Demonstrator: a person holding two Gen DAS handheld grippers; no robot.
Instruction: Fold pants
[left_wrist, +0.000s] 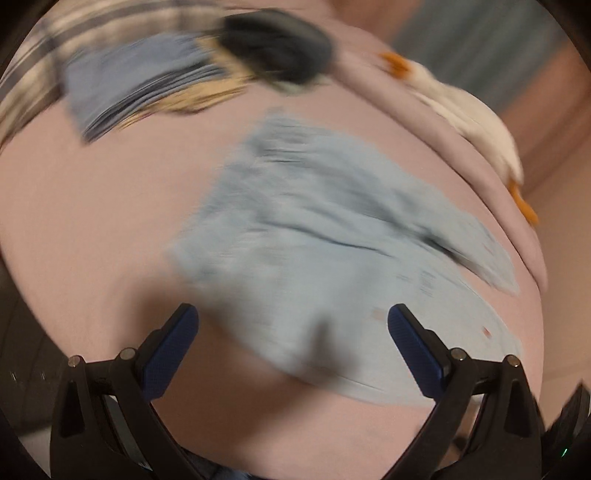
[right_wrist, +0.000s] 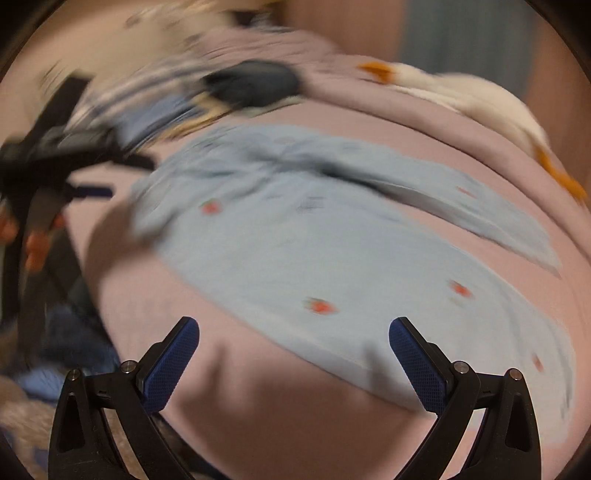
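Hovering over the pants (right_wrist: 332, 251), both the left gripper (left_wrist: 293, 328) and right gripper (right_wrist: 294, 339) are spread wide, empty, probably lining up a grab. Pants lie rumpled mid-bed (right_wrist: 258, 406), stuffed goose (right_wrist: 480, 96) far right.

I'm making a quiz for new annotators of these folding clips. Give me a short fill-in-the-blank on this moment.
1. The light blue pants with small red motifs lie on a ____ bedsheet.
2. The left gripper and the right gripper both have their jaws ____.
3. The white plush toy at the bed's far edge has ____ feet.

Missing words: pink; open; orange
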